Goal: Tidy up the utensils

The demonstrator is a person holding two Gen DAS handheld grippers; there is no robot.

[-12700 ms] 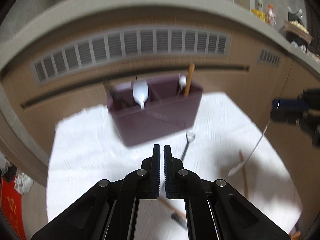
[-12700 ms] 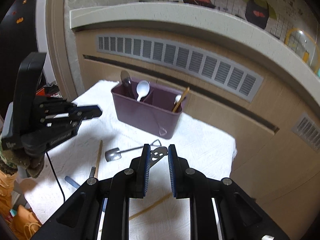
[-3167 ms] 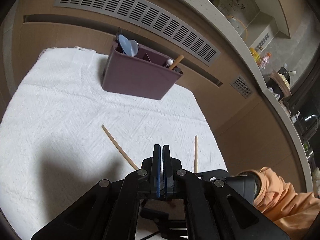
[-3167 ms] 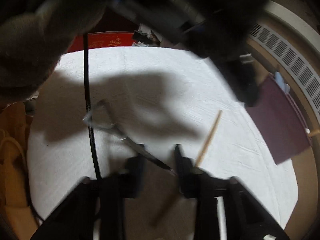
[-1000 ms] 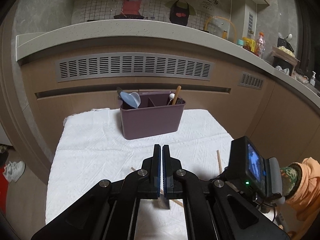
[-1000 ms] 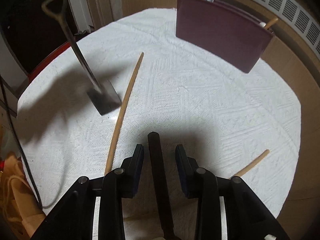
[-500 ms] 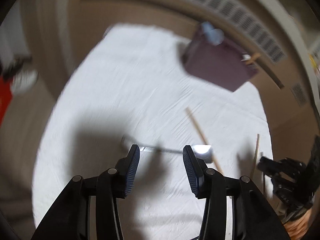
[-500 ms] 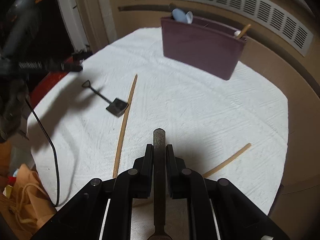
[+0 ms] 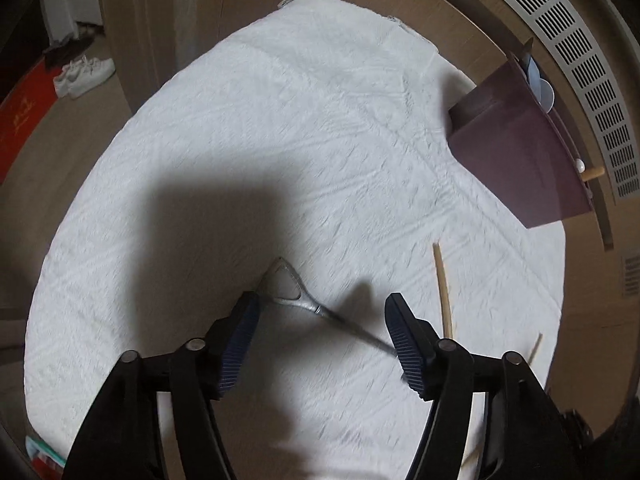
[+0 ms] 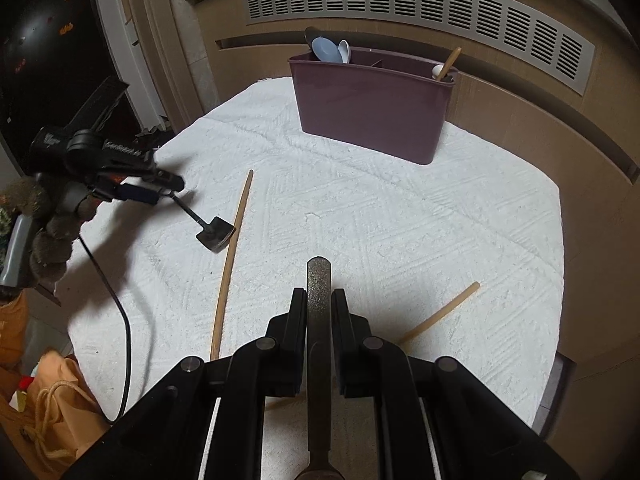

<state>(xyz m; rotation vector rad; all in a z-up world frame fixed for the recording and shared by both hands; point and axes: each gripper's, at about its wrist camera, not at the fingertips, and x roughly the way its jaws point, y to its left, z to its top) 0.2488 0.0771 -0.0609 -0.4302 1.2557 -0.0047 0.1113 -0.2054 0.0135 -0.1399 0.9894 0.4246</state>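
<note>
**Two grippers over a white cloth, one utensil in hand, one on the cloth**

The right gripper (image 10: 319,304) has its jaws closed on a dark flat utensil handle (image 10: 319,280), which sticks out forward between the fingers, lifted clear of the cloth. The left gripper (image 9: 324,340) points steeply down at the counter, and its jaws are opening. A small metal shovel-shaped spoon (image 9: 308,304) lies on the white cloth (image 9: 280,140) between them, its looped handle end close to one finger and its thin shaft running toward the other. The pads do not press on it.

From the right wrist view, the spoon's square blade (image 10: 215,233) rests just beside a long wooden chopstick (image 10: 232,256) that lies lengthwise on the cloth. A second chopstick (image 10: 440,314) lies well apart from it, on the other side of the right gripper, angled toward the cloth's edge.

At the far side of the cloth stands a purple utensil bin (image 10: 372,108), upright and divided into compartments. A pale blue spoon (image 10: 324,49) and a white spoon (image 10: 344,51) stick up from one end compartment. A wooden stick (image 10: 450,62) and another white spoon tip rise from the opposite end.

A person's gloved hand (image 10: 52,232) holds the left gripper, with a black cable (image 10: 120,308) trailing down across the cloth's edge.
</note>
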